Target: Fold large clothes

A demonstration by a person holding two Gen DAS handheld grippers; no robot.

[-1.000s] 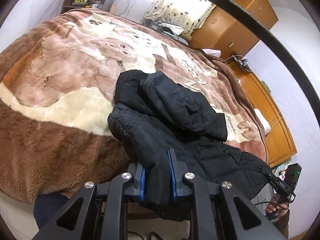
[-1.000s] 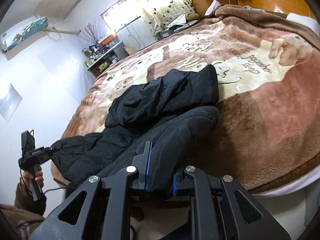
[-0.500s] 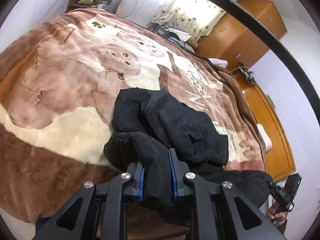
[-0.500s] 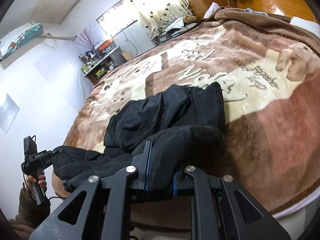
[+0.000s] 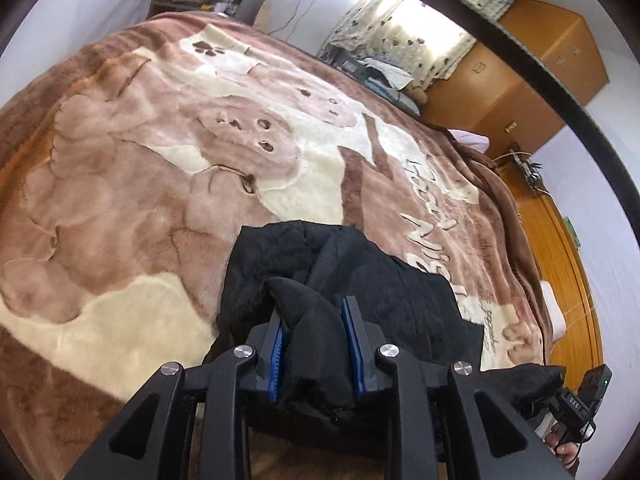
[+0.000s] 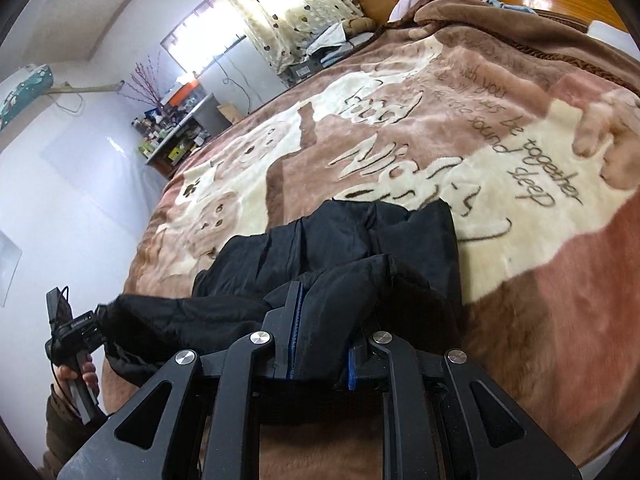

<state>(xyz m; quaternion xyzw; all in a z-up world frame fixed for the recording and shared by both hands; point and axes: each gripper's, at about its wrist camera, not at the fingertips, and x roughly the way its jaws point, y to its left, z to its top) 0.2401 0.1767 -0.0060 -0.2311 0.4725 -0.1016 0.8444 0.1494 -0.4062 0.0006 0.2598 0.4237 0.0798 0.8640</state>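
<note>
- The left tool, at lower centre, has a fold of the black padded jacket between its blue pads; its jaws are opening.
- The jacket lies bunched on a brown teddy-bear blanket.
- The right tool sits at lower right.

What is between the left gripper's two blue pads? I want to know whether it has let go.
A fold of the black jacket sits between the opening left gripper, seen in the left wrist view.

Home bedroom; blanketed bed; wardrobe
</note>
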